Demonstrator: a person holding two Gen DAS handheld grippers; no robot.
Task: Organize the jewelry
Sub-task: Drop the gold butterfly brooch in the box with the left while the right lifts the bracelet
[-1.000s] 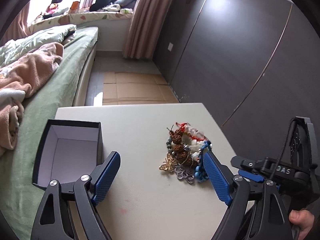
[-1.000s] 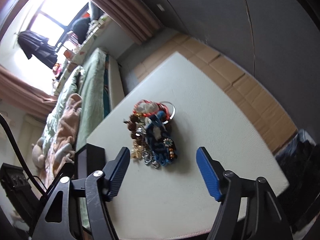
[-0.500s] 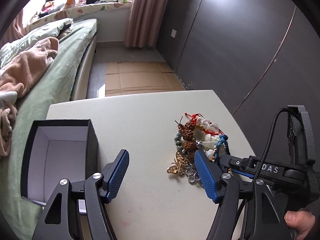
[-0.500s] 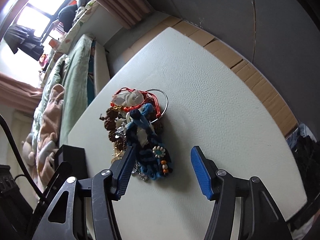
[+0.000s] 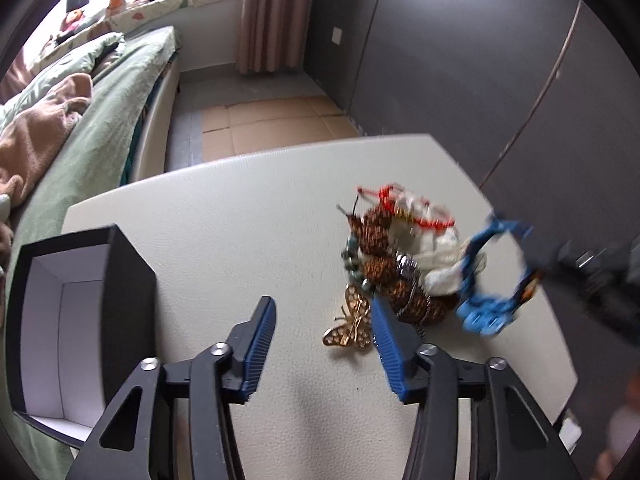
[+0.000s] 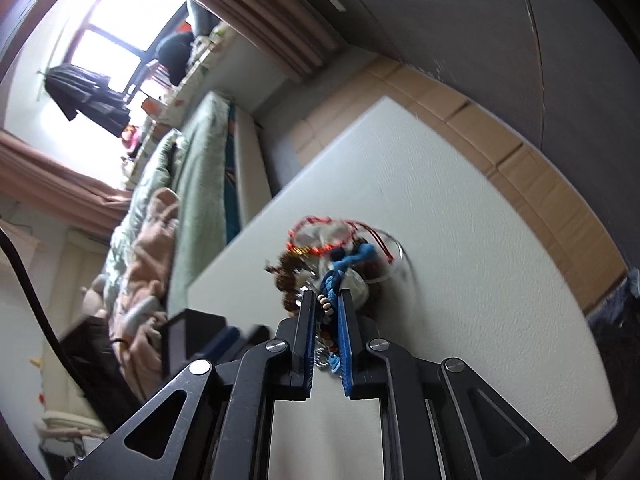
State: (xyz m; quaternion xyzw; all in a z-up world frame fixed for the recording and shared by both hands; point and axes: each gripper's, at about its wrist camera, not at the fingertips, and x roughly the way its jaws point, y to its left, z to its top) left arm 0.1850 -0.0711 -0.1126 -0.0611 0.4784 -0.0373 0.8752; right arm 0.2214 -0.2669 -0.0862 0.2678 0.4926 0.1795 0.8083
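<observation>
Two claws in play: our right claw [image 6: 325,312] is pinched narrow on the blue braided bracelet [image 5: 486,280], gripping one side of the loop so it hangs free of the jewelry pile [image 5: 396,268] on the table [image 5: 240,248]. Our left claw [image 5: 322,332] sits wide and holds nothing, low beside the gold butterfly brooch [image 5: 350,326]. The open black box [image 5: 80,320] waits at the table's left edge, likely where we drop the bracelet.

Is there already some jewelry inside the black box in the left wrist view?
No, the black box shows only bare white inner walls, and the jewelry pile lies on the table.
</observation>
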